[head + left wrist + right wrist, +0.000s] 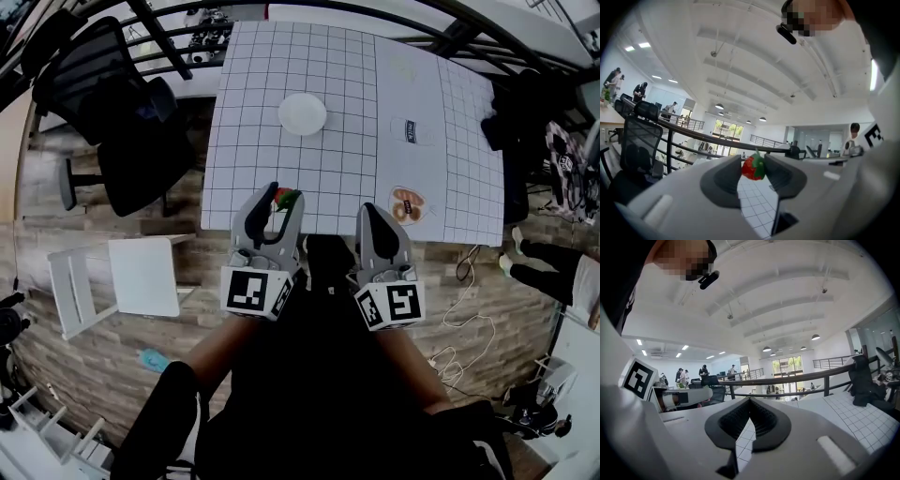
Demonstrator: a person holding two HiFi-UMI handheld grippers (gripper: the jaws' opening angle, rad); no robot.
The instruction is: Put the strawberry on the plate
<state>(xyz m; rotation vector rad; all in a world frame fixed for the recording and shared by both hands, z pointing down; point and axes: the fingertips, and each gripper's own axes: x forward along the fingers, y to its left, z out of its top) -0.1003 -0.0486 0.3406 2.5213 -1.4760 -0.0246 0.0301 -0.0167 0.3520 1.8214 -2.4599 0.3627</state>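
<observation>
Left jaws: the left gripper [284, 194] [753, 161] is clamping the small red strawberry with green leaves [282, 200] [753, 168] between the tips of its dark grey pads, one pad pressing on each side of the fruit.
Right jaws: the right gripper [371, 211] [750, 401] is pressing its ribbed black pads together at the tips, with nothing between them.
Strawberry: it is sitting in the left grip at the near edge of the white grid-lined table [253, 141], whose squares are showing below it in the left gripper view.
Plate: the round white plate [303, 114] is lying bare on the table at 12 o'clock from the strawberry, well apart from it.
Grippers: the right one is hovering at 3 o'clock of the left one, near it but not touching.
Card: a small white card with an orange-brown picture [407, 203] is lying just beside the right gripper's tips, at their 3 o'clock.
Chair: a black office chair [122, 122] is standing off the table's edge at 9 o'clock.
</observation>
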